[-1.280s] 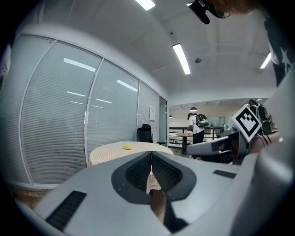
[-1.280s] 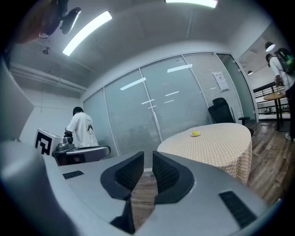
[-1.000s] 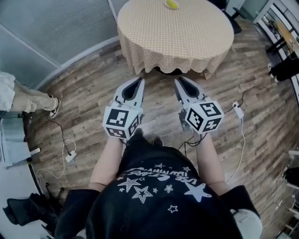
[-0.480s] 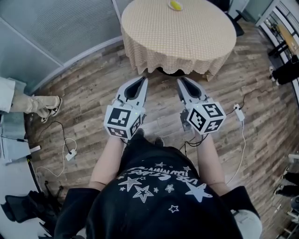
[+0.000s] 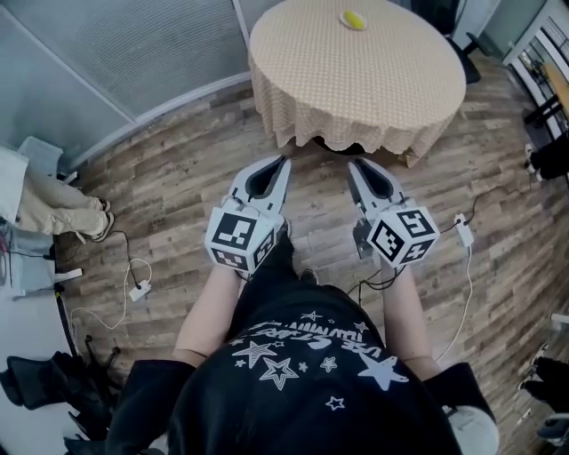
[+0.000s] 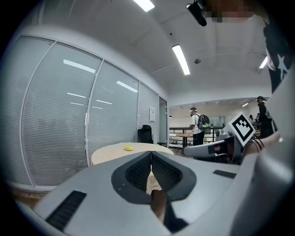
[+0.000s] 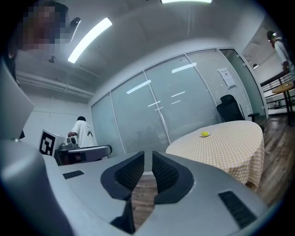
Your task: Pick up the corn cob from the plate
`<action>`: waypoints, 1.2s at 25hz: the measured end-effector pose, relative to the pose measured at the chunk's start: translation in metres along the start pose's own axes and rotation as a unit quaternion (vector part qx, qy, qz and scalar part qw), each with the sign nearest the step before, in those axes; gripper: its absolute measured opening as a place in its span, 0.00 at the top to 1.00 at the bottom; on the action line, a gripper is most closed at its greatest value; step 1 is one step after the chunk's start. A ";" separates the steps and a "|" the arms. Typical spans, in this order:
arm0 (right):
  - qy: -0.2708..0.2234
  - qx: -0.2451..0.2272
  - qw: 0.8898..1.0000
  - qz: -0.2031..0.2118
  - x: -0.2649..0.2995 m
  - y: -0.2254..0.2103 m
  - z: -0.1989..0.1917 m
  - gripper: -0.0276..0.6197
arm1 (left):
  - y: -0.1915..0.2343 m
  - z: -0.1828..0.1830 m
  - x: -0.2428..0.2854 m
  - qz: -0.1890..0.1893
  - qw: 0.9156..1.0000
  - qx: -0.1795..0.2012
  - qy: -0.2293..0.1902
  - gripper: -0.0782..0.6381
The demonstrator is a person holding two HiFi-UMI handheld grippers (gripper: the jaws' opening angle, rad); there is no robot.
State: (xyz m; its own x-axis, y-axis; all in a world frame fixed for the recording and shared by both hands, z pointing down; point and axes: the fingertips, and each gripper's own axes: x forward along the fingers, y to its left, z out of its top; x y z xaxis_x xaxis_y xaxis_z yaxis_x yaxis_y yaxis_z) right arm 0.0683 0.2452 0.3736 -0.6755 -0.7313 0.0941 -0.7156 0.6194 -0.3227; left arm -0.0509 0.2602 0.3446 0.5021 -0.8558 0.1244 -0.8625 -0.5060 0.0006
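Corn cob [image 5: 353,19]: small yellow spot at the top edge of the head view, right of centre. Lies far out on a round table [image 5: 356,62], close to the rim farthest from the camera. Seems to rest on something pale and flat, too small to make out. Well apart from both tools.

Over the table, a tan checked cloth [image 5: 293,120] hanging down its sides.

Below the table, at mid-frame, left gripper [image 5: 285,161] and right gripper [image 5: 353,163] held side by side above the plank floor [image 5: 178,187]. Tips aimed up-frame toward the hanging edge, short of it. Left jaws pressed together, nothing between them. Right jaws drawn in as well, only a thin slit between the pads, empty.

Behind them, a black shirt with white stars [image 5: 302,382] filling the bottom of the frame.

White adapter [image 5: 460,221] with its cable on the floor at right. Blind-covered glass wall [image 5: 116,53] across the upper left. A person's legs [image 5: 53,209] at the left edge.
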 end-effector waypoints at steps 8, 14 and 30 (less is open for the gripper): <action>0.013 0.000 0.999 -0.032 0.042 -0.032 0.001 0.86 | 0.044 -0.014 0.045 -0.009 1.000 -0.025 0.004 0.88; 0.025 0.006 0.998 -0.065 0.087 -0.071 0.006 0.86 | 0.092 -0.035 0.093 -0.010 0.999 -0.008 0.030 0.88; 0.038 0.021 0.990 -0.133 0.202 -0.160 0.029 0.86 | 0.205 -0.025 0.227 -0.059 0.997 -0.002 0.049 0.88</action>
State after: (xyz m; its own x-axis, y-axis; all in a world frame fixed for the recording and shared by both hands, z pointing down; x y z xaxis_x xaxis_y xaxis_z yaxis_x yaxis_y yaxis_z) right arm 0.0513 -0.0100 0.4167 -0.4763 -0.8424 0.2522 -0.8633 0.3935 -0.3161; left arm -0.1151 -0.0351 0.3976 0.5910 -0.7762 0.2196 -0.7987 -0.6011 0.0250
